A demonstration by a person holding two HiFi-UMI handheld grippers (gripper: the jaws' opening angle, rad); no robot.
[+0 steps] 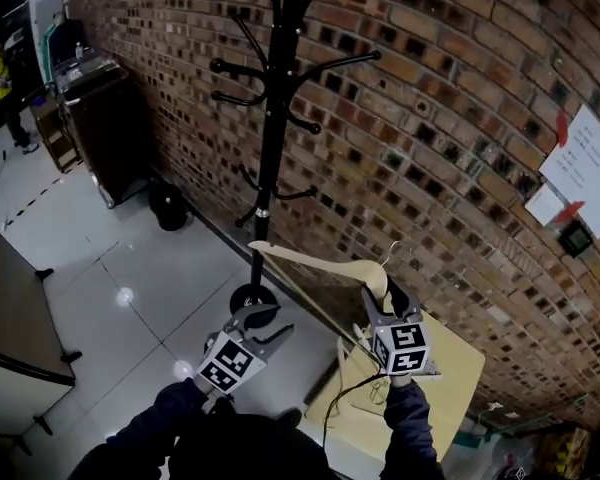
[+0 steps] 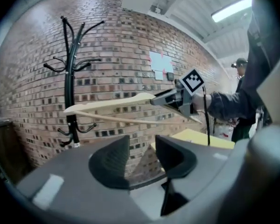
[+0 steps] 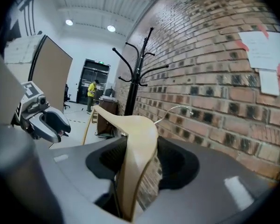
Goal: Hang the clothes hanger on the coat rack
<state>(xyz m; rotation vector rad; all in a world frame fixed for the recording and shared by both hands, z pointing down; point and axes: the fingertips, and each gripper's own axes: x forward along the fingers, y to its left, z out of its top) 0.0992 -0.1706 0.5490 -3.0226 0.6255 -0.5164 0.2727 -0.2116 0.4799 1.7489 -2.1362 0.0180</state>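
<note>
Right gripper (image 3: 139,160) clamps hanger (image 2: 112,104); left gripper (image 2: 142,157) jaws apart, empty. Rack (image 1: 275,118) top cropped in head view; hook (image 3: 177,110) faint.

**Rack at the wall, hanger just right of it**

Coat rack (image 1: 270,118) stands on the floor (image 1: 130,268), close against the brick wall (image 1: 460,88). Hanger (image 1: 320,259) sits between the right gripper's (image 1: 383,298) jaws, one arm reaching left to the rack's pole. Left gripper (image 1: 260,320) is left of it, apart. Bench (image 1: 455,368) lies under the right gripper. Cabinet (image 1: 105,118) stands beyond the rack, along the wall.

A wooden hanger (image 1: 315,259) in the right tool (image 1: 381,294), coat rack (image 1: 277,98) beyond.
</note>
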